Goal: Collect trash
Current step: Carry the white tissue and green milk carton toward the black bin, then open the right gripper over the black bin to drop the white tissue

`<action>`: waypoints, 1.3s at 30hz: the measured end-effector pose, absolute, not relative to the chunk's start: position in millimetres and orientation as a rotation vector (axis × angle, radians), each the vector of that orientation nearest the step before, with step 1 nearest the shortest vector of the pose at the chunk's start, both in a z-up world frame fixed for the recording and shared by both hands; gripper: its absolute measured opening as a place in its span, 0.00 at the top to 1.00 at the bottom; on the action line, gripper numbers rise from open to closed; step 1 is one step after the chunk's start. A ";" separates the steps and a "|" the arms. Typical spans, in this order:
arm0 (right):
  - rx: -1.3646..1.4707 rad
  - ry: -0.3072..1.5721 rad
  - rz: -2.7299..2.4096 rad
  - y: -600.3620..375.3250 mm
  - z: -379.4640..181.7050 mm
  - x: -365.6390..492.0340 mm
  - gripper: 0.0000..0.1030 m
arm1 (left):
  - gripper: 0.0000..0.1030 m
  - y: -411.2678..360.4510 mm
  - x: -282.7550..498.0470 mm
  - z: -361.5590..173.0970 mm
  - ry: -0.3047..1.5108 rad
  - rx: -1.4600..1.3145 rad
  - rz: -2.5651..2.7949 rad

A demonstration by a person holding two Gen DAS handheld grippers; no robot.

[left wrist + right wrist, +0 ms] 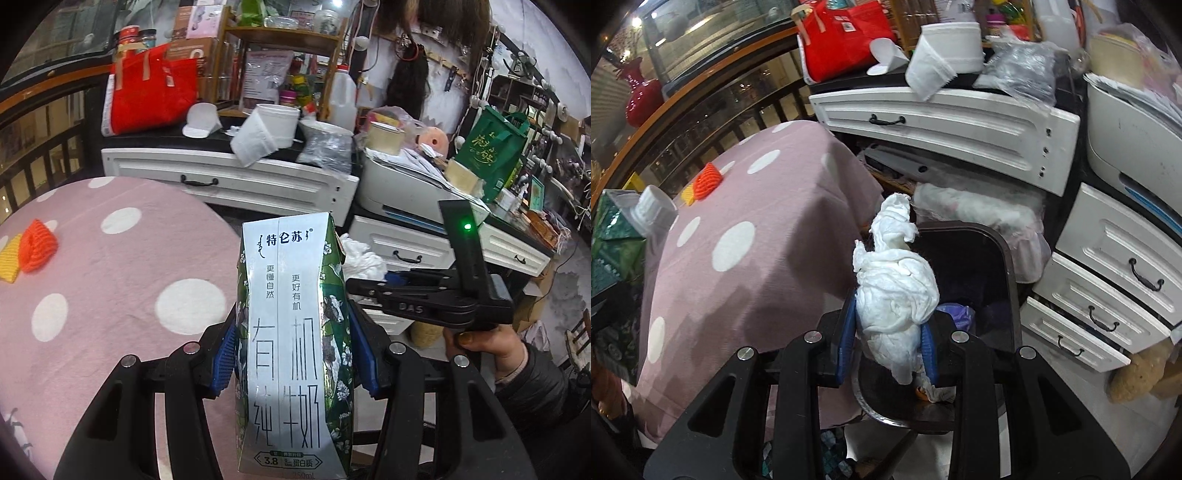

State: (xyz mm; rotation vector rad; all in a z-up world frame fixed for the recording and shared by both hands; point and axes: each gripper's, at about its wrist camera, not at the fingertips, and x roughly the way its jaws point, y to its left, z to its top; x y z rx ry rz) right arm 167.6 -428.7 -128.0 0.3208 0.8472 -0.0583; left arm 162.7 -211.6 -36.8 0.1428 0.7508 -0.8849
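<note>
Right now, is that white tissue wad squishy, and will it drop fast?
Probably squishy: the tissue wad bulges out between the right gripper pads and a loose tail flops up above. Likely very light, so it may drift rather than drop straight into the bin beneath it.

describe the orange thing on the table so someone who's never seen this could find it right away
Start at the pink polka-dot tablecloth and look to its far left edge. There lies the orange foam net sleeve, touching a yellow sleeve. Its bright orange ribbed mesh sets it apart.
</note>
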 end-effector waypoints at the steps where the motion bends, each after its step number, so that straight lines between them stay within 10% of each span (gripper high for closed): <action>1: 0.323 0.851 -0.064 -431.1 -130.3 166.4 0.70 | 0.49 -217.5 160.9 -37.9 0.754 0.144 -0.897; 21: 0.408 1.063 -0.169 -452.0 -242.9 181.4 0.70 | 0.51 -275.9 156.9 -76.6 0.866 0.199 -0.907; 30: 0.462 1.047 -0.231 -472.3 -247.4 172.1 0.30 | 0.51 -290.1 159.2 -85.8 0.872 0.222 -0.896; 39: 0.501 0.933 -0.321 -508.3 -207.4 146.0 0.29 | 0.51 -317.4 157.2 -102.1 0.896 0.276 -0.893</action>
